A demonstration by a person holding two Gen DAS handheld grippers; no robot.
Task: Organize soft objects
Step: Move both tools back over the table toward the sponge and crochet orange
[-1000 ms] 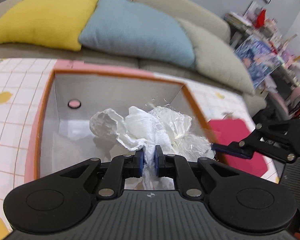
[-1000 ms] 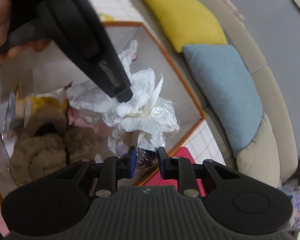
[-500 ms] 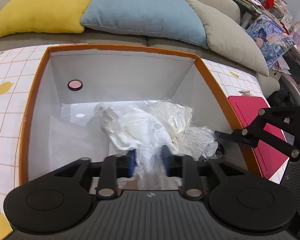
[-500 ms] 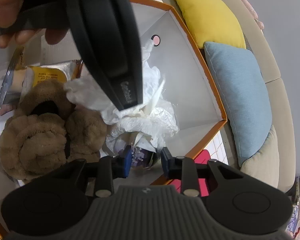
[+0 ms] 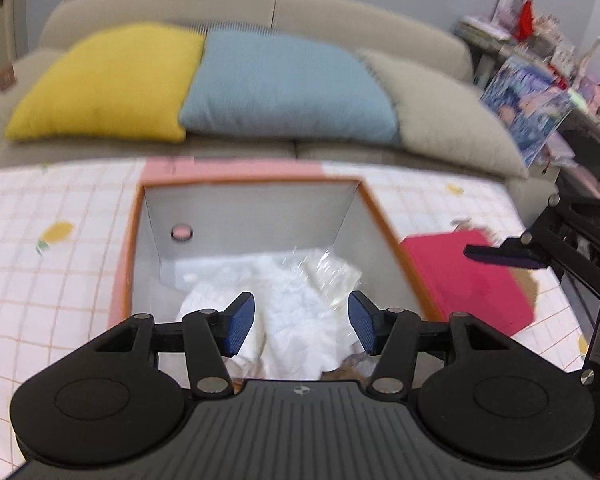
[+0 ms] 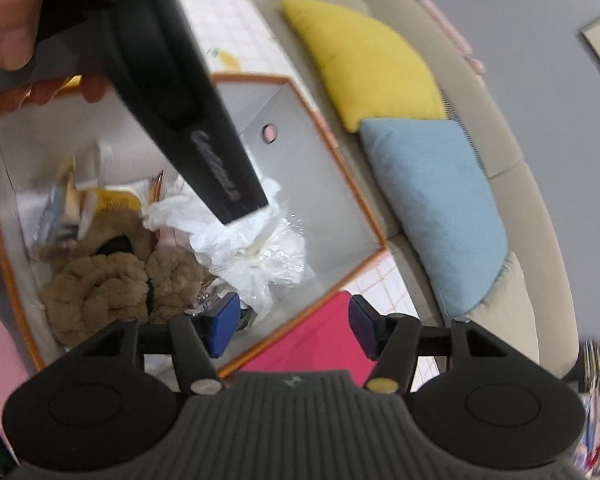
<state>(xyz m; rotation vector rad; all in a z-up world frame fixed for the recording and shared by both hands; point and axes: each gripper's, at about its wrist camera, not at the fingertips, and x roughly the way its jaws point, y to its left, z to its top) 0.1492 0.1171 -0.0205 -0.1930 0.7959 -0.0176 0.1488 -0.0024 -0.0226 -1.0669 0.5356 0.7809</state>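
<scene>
A crumpled white paper-and-plastic bundle [image 5: 296, 304] lies inside the orange-rimmed white box [image 5: 380, 208]. My left gripper [image 5: 302, 326] hovers above it. Its jaws are opening, and the blue pads stand clear of the bundle on both sides. My right gripper [image 6: 292, 331] hangs over the box's near corner. Its jaws are opening too, with nothing between them. In the right wrist view the bundle [image 6: 252, 248] rests beside brown plush slippers [image 6: 112, 280]. One finger of the right gripper [image 5: 504, 258] shows at the right of the left wrist view.
A hand [image 6: 8, 28] holds the left tool's black housing [image 6: 204, 140] over the box. A yellow packet [image 6: 112, 200] lies at the box's back. A red sheet [image 5: 464, 280] lies right of the box on the checkered cloth [image 5: 40, 280]. Yellow, blue and beige cushions line the sofa behind.
Both grippers have opened and let go of the white bundle, which has dropped into the box. Both have lifted up and back from it.
</scene>
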